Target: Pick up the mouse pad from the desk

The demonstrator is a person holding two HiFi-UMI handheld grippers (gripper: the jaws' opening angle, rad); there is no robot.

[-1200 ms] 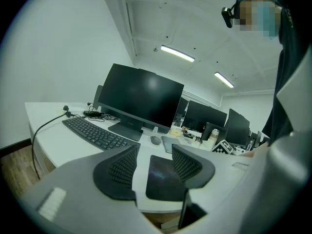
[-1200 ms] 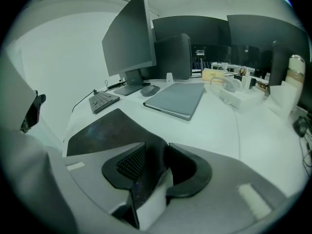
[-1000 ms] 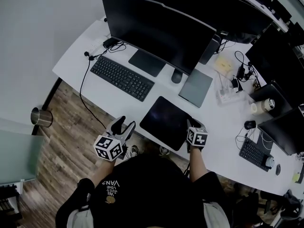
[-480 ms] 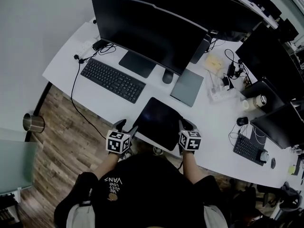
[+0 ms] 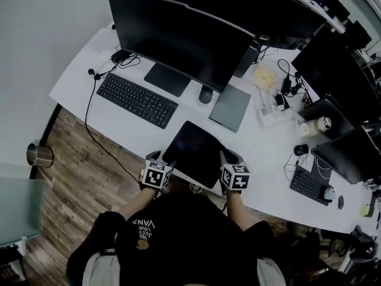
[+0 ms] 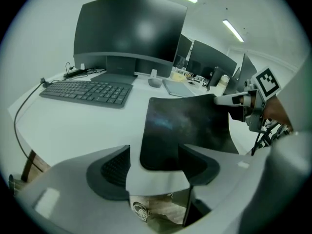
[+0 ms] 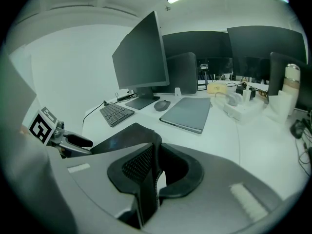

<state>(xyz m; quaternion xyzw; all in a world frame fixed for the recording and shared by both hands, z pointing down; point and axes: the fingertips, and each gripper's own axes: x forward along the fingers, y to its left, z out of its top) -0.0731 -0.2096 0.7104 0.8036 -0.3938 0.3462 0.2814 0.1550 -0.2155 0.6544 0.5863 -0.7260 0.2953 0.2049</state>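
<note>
Mouse pad (image 5: 195, 154): thin matte-black rectangular sheet with rounded corners, flexible, lying at the near edge of the smooth white desk (image 5: 113, 121), its right side curled upward. Left gripper (image 5: 162, 159): jaws spreading wide, ribbed dark pads either side of the sheet's near-left corner, not pressing it. Right gripper (image 5: 228, 157): jaws pinched together on the sheet's near-right edge. Probable hazards: the limp sheet may slide from the single pinch; the left jaws, closing low, may strike the desk rim and miss the thin corner.
</note>
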